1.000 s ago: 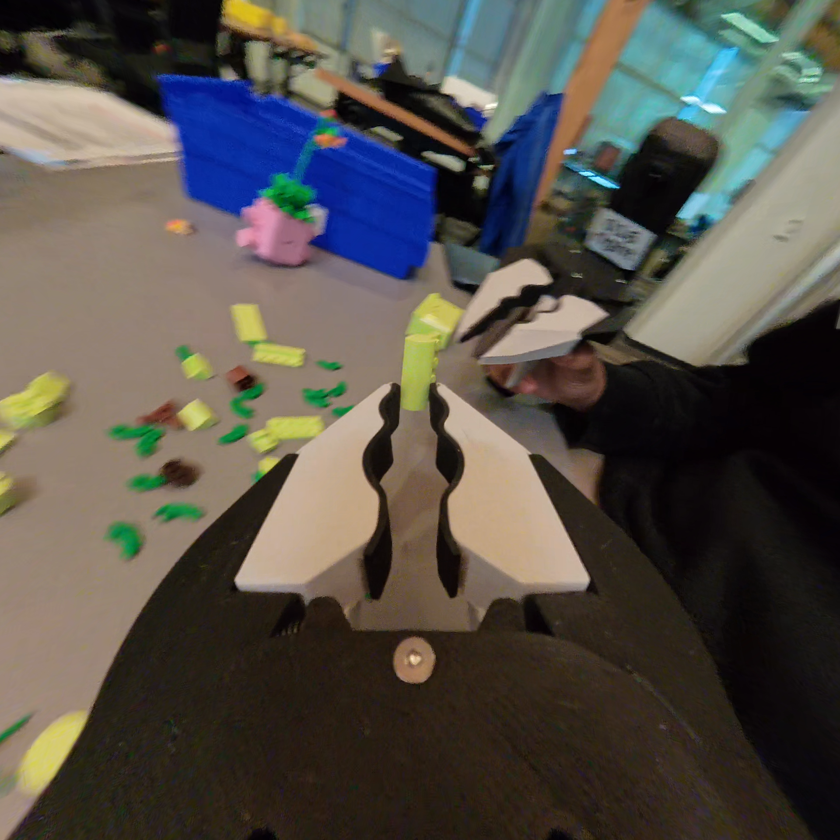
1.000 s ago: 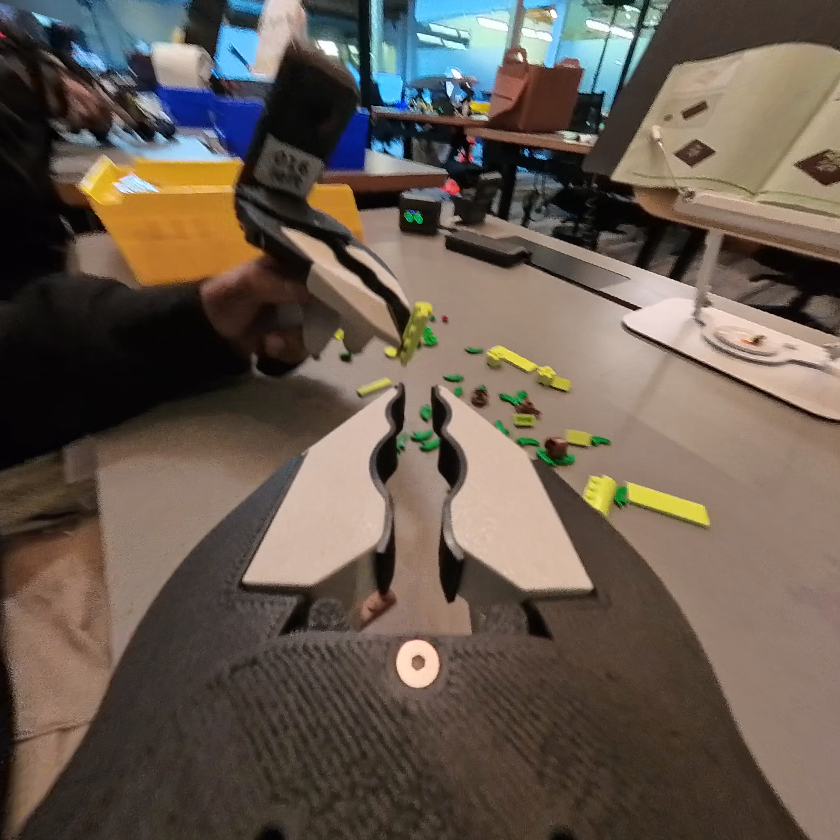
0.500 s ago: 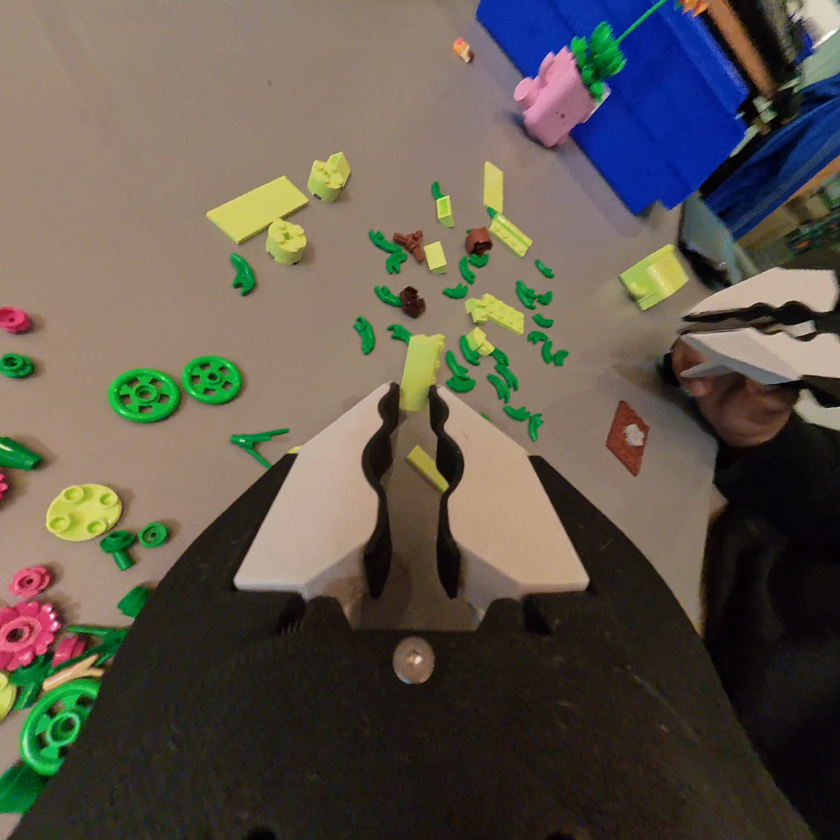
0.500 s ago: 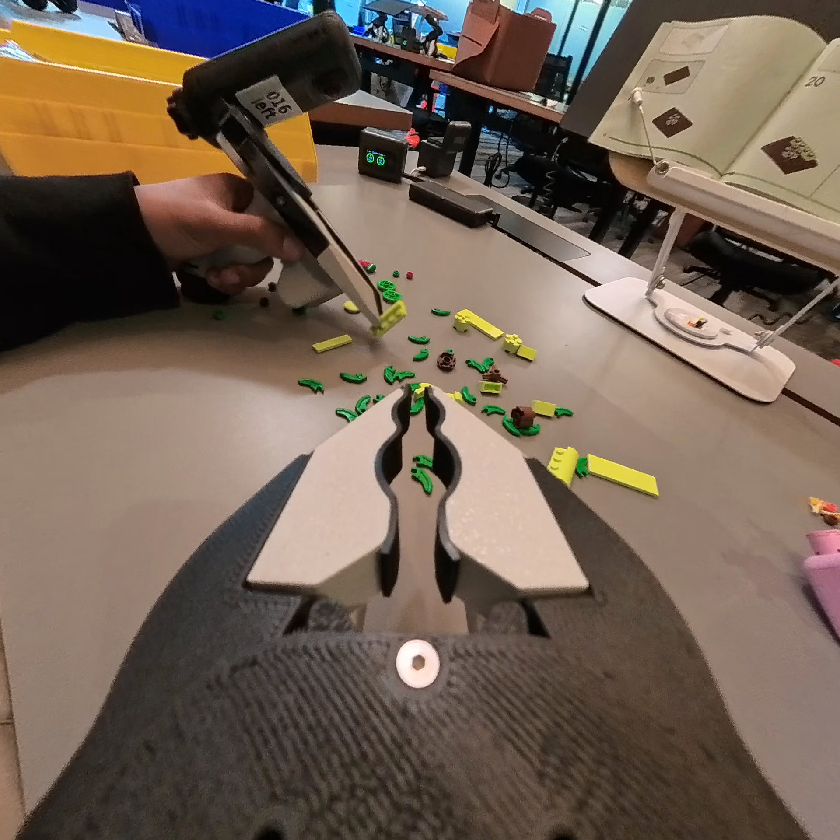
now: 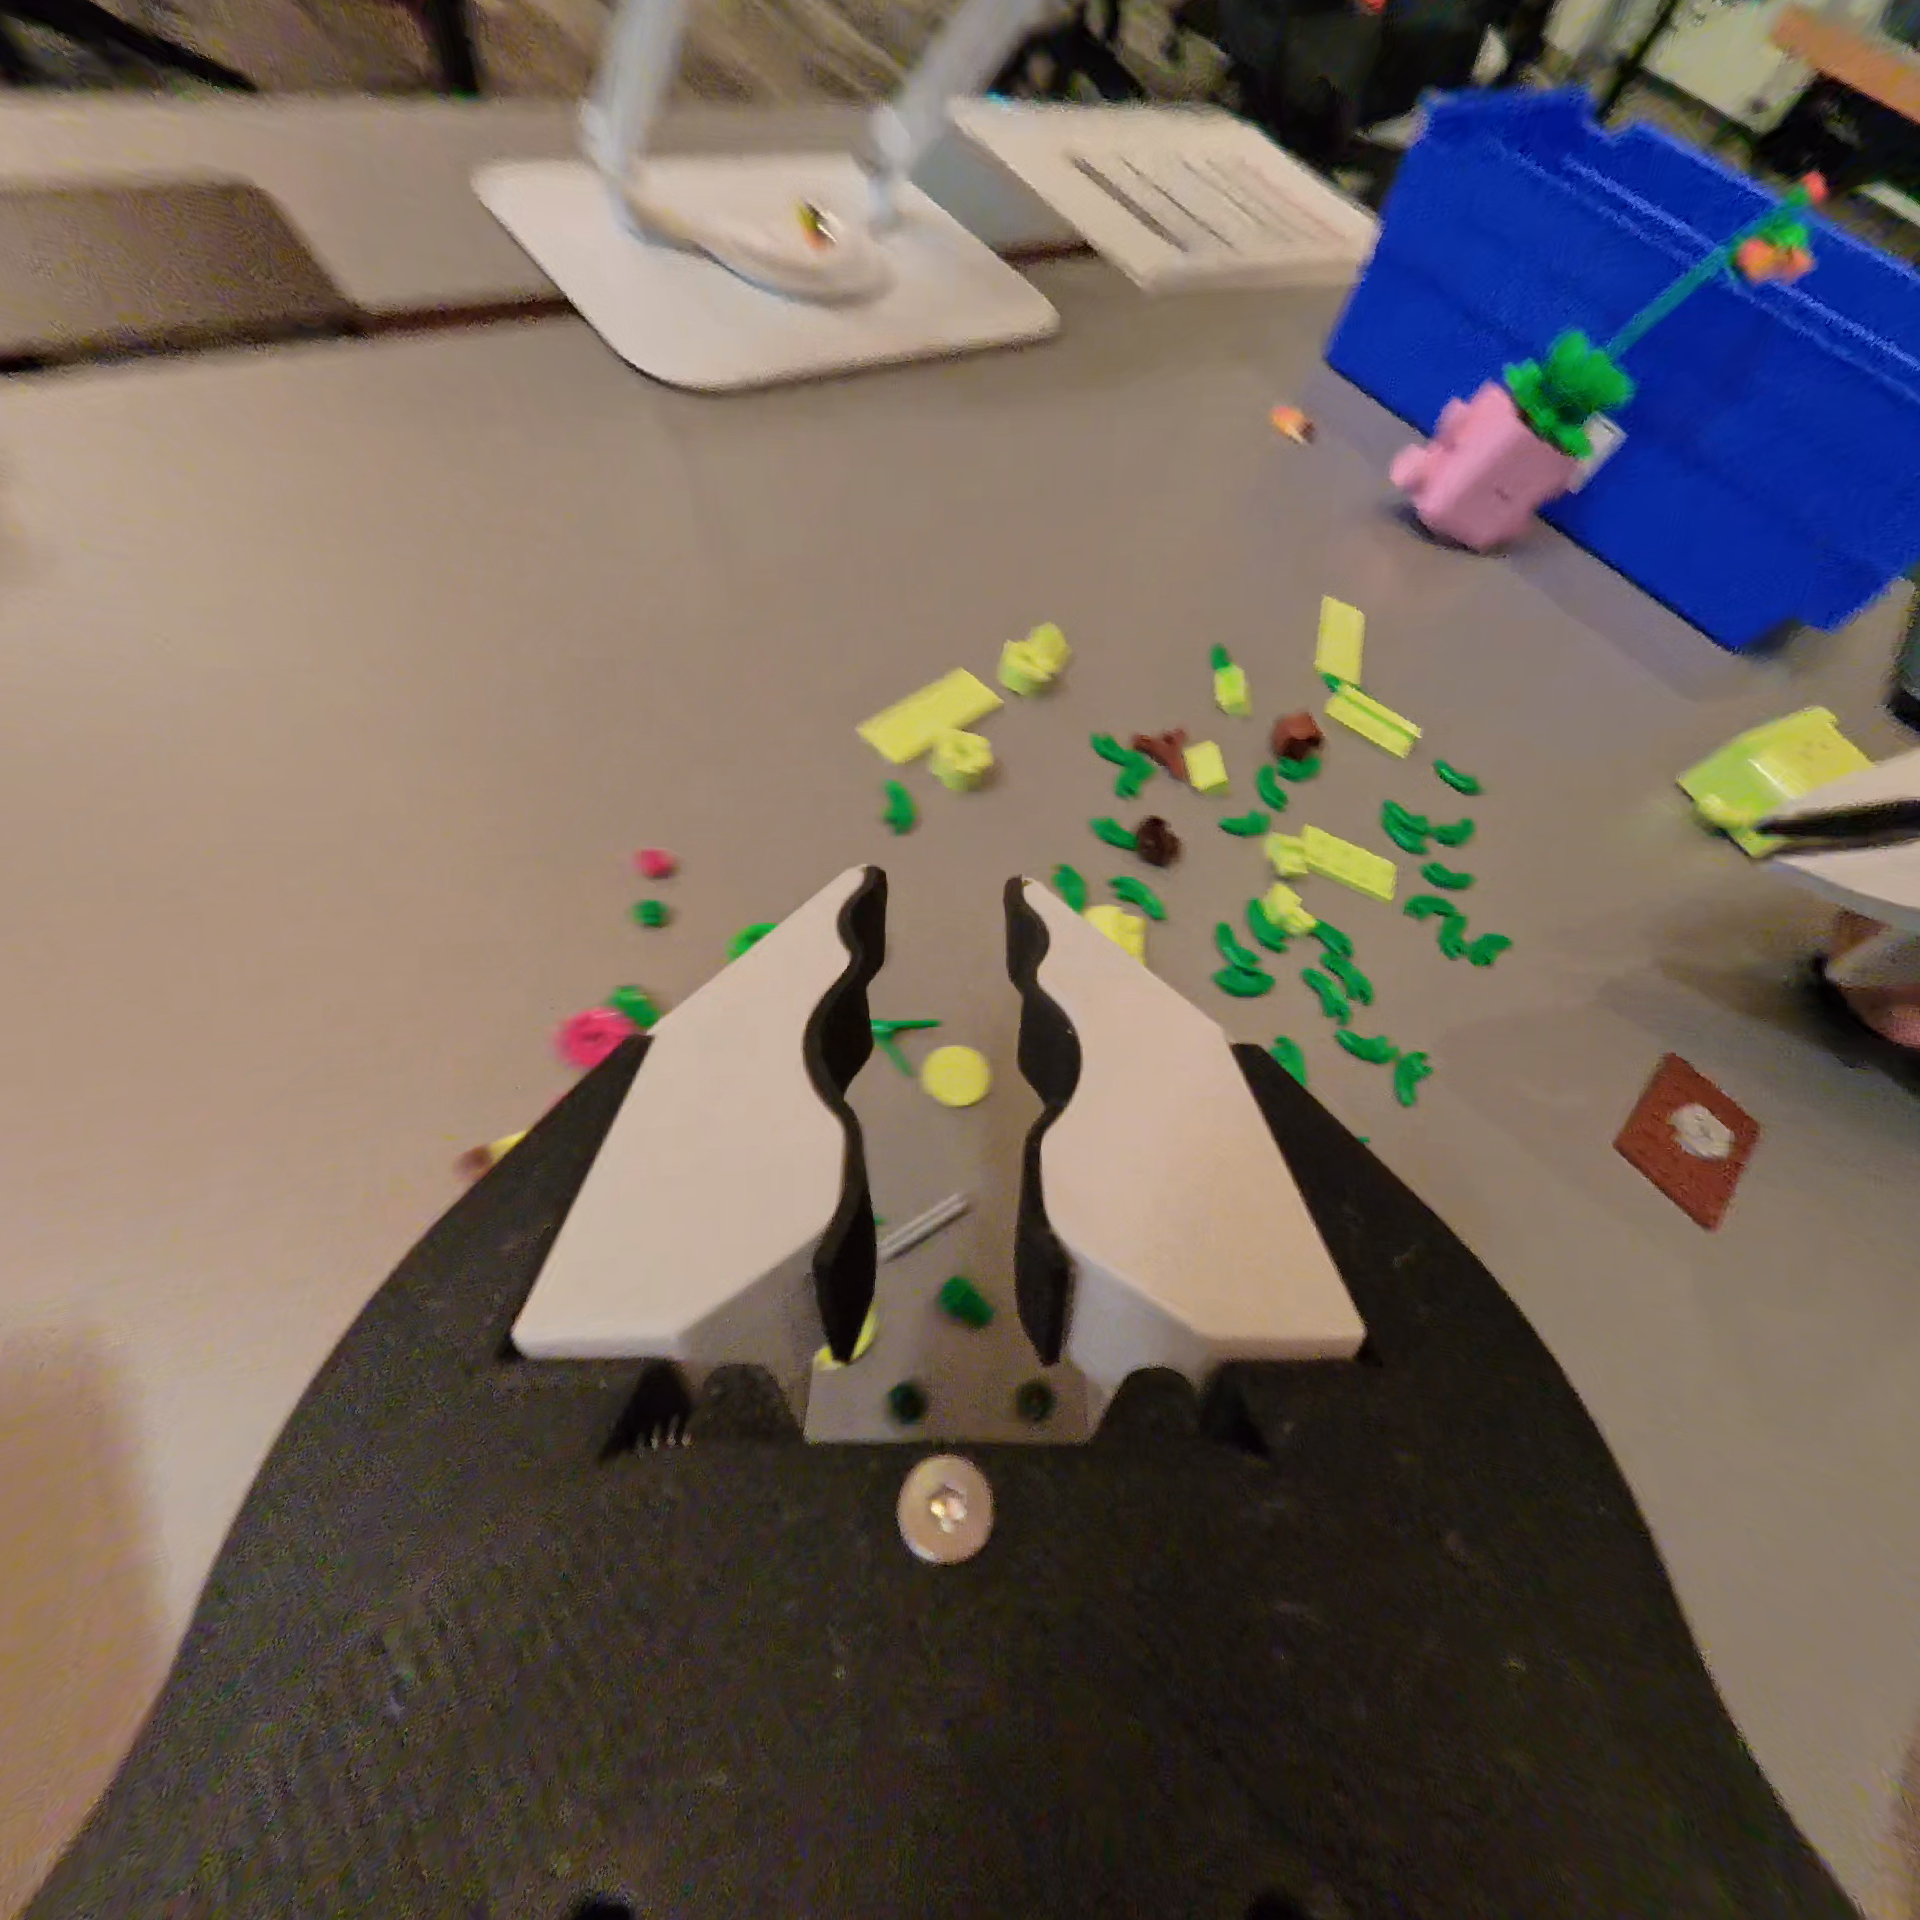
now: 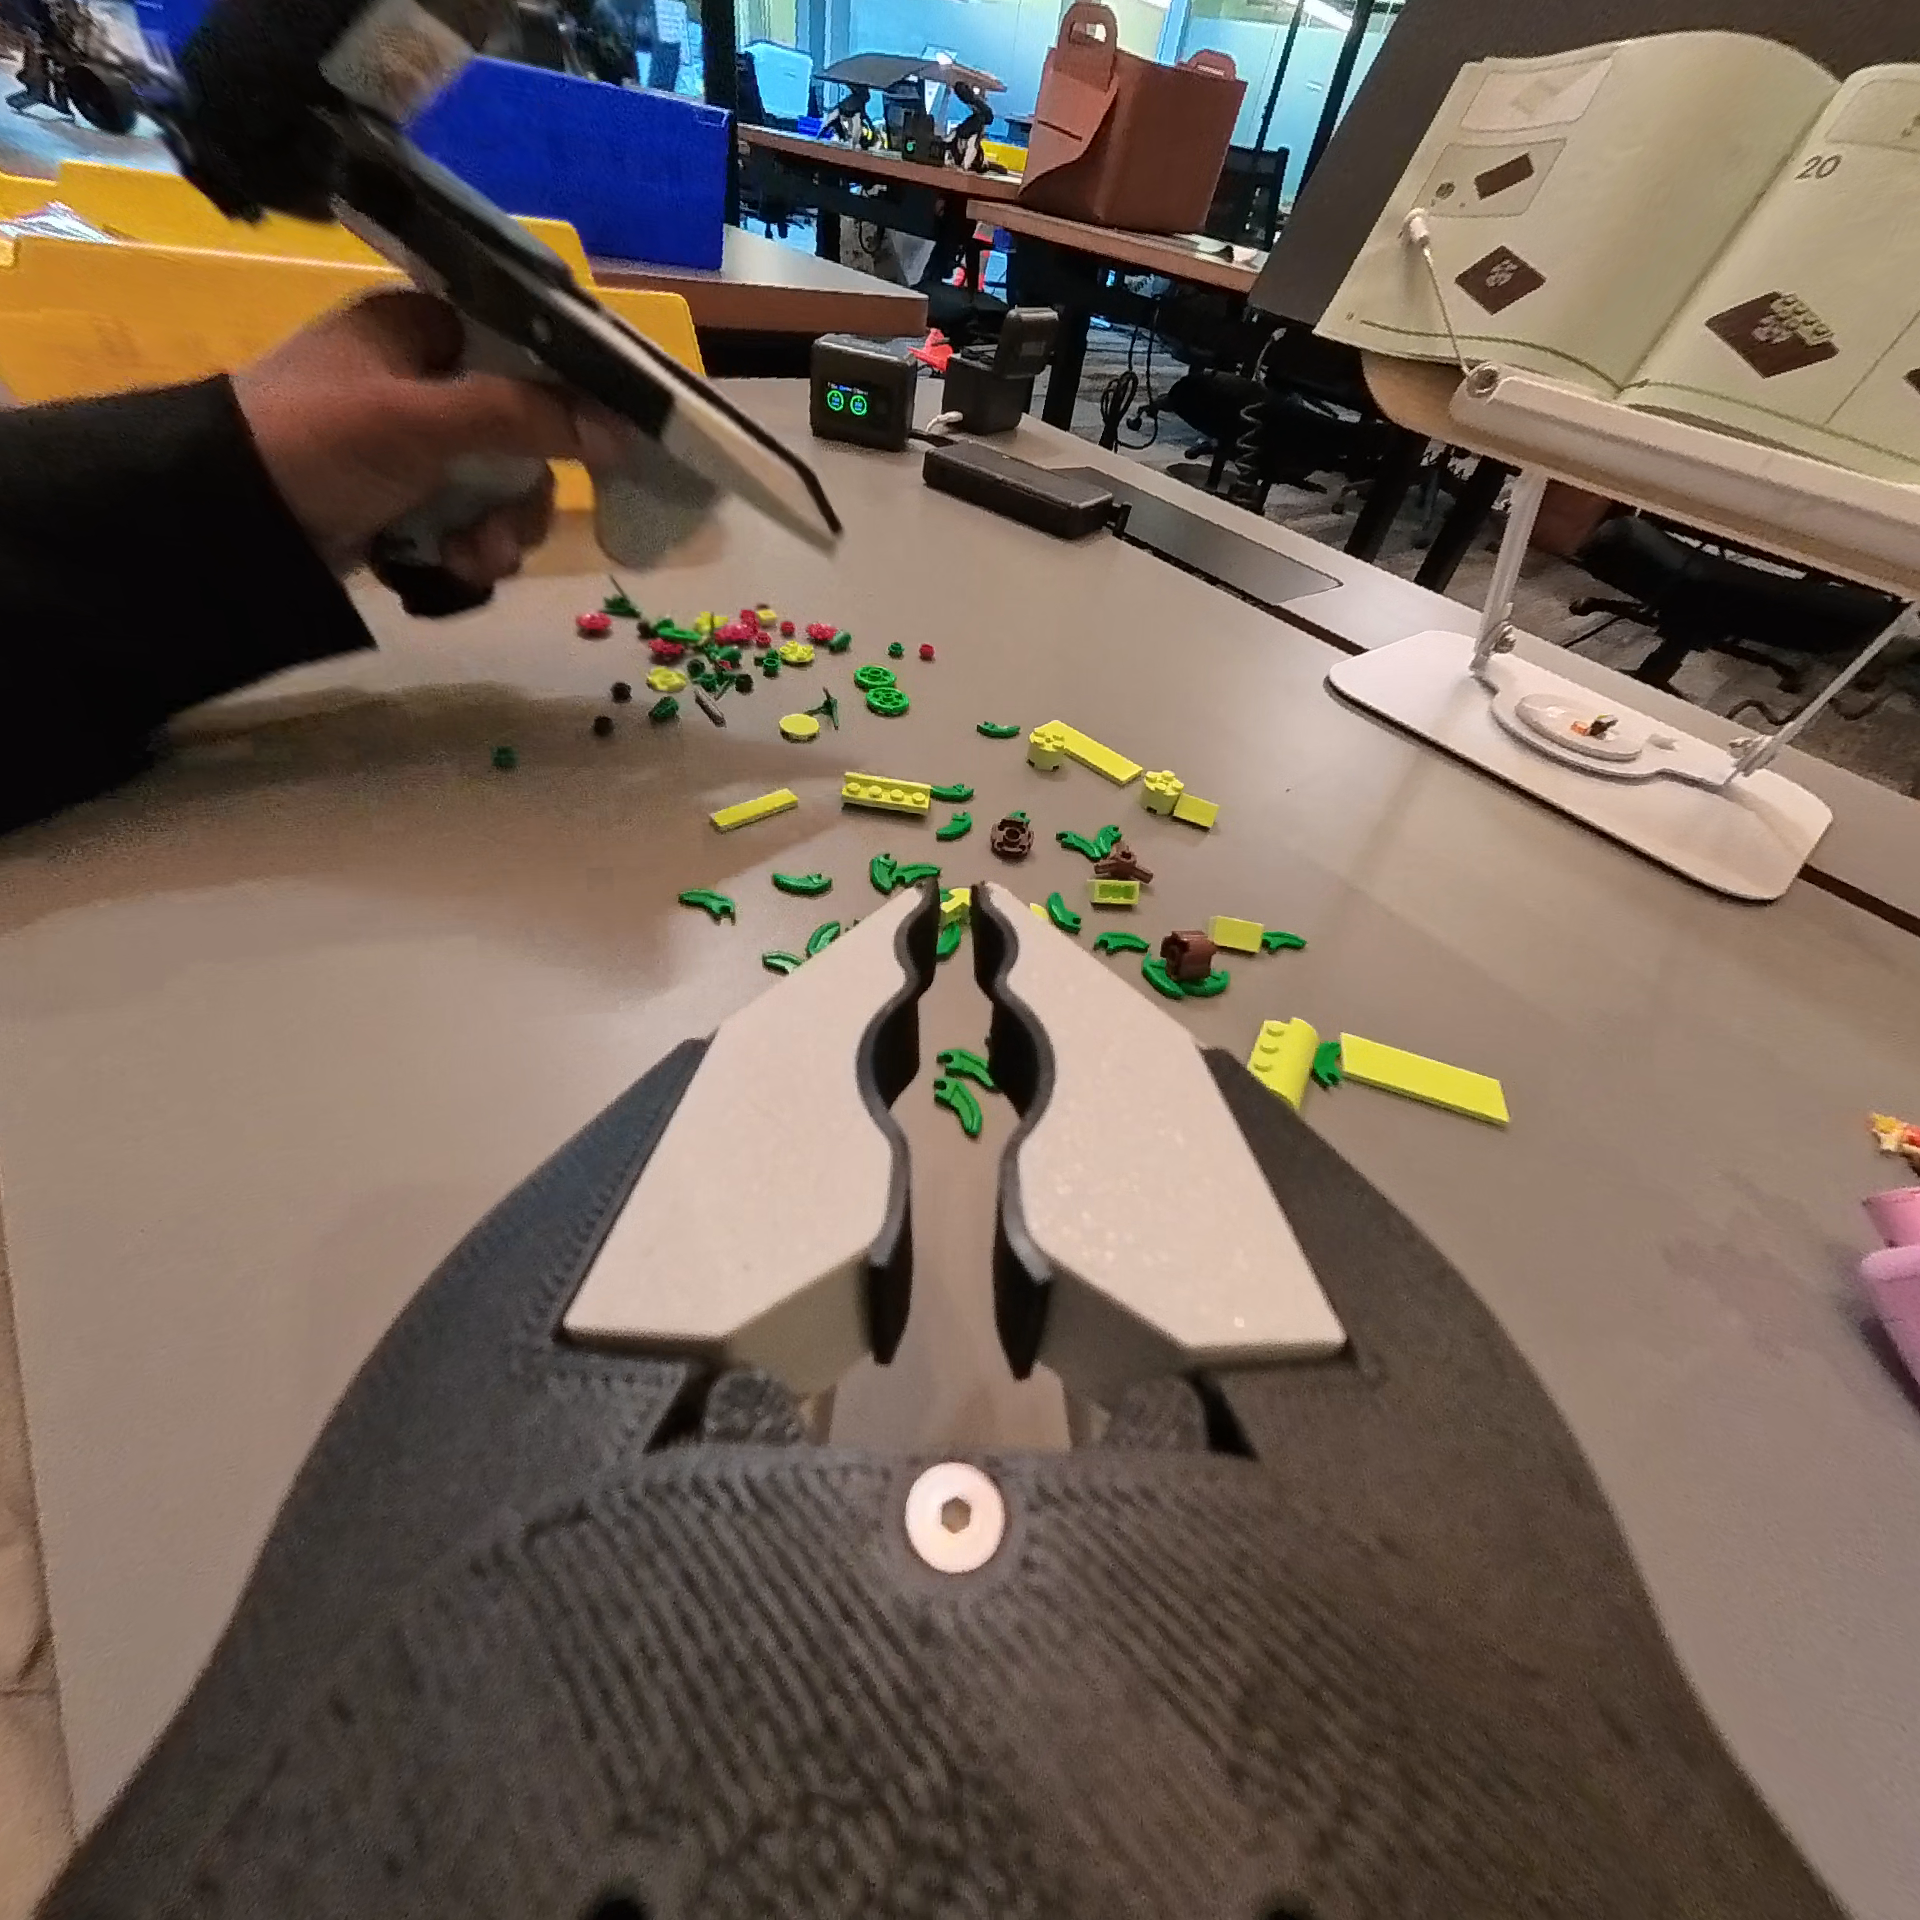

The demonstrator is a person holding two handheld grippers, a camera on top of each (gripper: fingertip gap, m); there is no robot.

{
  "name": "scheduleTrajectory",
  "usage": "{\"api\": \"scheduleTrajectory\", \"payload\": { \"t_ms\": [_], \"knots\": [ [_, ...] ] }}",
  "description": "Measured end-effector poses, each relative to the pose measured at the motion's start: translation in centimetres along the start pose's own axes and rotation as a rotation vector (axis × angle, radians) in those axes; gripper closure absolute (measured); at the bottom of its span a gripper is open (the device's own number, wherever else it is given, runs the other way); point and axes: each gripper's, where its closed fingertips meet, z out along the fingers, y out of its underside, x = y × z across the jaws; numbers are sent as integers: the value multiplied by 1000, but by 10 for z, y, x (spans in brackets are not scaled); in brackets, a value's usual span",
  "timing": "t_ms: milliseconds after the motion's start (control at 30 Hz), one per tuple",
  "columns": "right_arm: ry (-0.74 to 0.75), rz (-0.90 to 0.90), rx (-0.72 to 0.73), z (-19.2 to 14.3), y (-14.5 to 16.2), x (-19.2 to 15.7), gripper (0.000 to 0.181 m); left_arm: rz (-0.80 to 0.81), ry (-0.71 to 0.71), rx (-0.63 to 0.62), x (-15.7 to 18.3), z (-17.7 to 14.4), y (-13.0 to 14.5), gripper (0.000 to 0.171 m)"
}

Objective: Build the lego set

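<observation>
My left gripper is open and empty above the grey table. It also shows in the right wrist view, held by a hand, with nothing at its tips. A lime 1x4 plate lies on the table below it, and in the left wrist view it lies beside my right finger. My right gripper is shut over scattered green leaf pieces. A small lime piece lies on the table just beyond its tips. The left wrist view shows it shut at the right edge.
Lime plates, green leaves and brown pieces are scattered ahead. A brown plate lies to the right. A pink pot model stands by a blue bin. An instruction booklet sits on a white stand. Yellow bins are at far left. Spacing between my two grippers at the tips: around 20 centimeters. My right gripper is the nearer one to the brown plate: about 9 centimeters, against 25 centimeters.
My left gripper opened and let go of the lime plate it held, then swung up and left. My right gripper closed on nothing and stays shut.
</observation>
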Motion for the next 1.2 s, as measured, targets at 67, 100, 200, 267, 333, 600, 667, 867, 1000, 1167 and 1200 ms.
{"api": "scheduleTrajectory", "payload": {
  "t_ms": [67,100,200,267,333,600,667,867,1000,1167,1200],
  "knots": [
    [2,-4,2,0,0,0,178,6,-87,-19,-18,-32,-10,157],
    [4,-7,2,0,0,0,178,27,-131,-64,-25,-48,-13,162],
    [5,-10,-11,1,1,0,178,96,-328,-209,-54,-91,-10,160],
    [4,-7,-22,2,3,0,178,78,-374,-266,-68,-101,3,158],
    [6,-5,-30,3,4,0,179,-4,-316,-330,-71,-95,25,145],
    [11,-18,-80,8,10,0,180,23,-379,-621,-90,-85,85,143],
    [12,-24,-91,10,12,0,180,9,-345,-606,-85,-80,85,145],
    [10,-26,-86,10,11,0,181,60,-378,-479,-84,-79,56,162],
    [7,-4,-59,8,7,2,181,148,-291,-227,-48,-60,7,171],
    [50,14,8,0,-1,11,181,388,-176,-180,40,1,-1,171],
    [83,13,28,-4,-3,16,181,441,-198,-164,54,16,0,171]
  ]
}}
